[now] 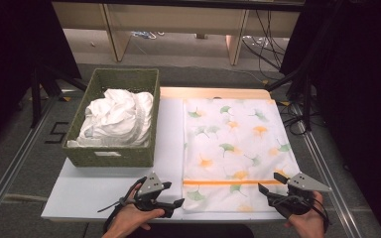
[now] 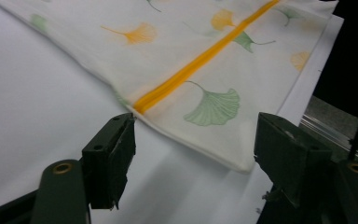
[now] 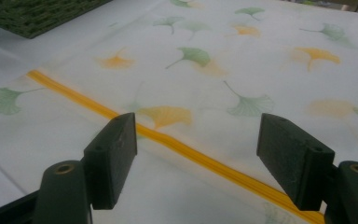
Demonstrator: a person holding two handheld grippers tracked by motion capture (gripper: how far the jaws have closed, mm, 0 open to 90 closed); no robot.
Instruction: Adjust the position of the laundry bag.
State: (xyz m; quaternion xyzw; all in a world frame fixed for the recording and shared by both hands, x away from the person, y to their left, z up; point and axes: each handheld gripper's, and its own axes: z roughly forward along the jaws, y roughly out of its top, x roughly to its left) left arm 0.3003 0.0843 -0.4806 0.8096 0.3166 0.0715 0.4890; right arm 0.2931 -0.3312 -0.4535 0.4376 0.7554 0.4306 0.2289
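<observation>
Between both tools [image 1: 178, 195], printed cloth [image 1: 235, 148]

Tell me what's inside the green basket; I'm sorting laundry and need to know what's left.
The basket holds a crumpled heap of white cloth that rises to about its rim. Whether it is one piece or several is unclear, and anything beneath it is covered.

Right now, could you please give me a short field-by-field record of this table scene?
cloth: ginkgo-leaf printed cloth with an orange stripe, lying flat on the white table
basket: green woven basket to the cloth's left, holding crumpled white fabric
left gripper: open, at the cloth's near left edge
right gripper: open, over the cloth's near right corner
</observation>
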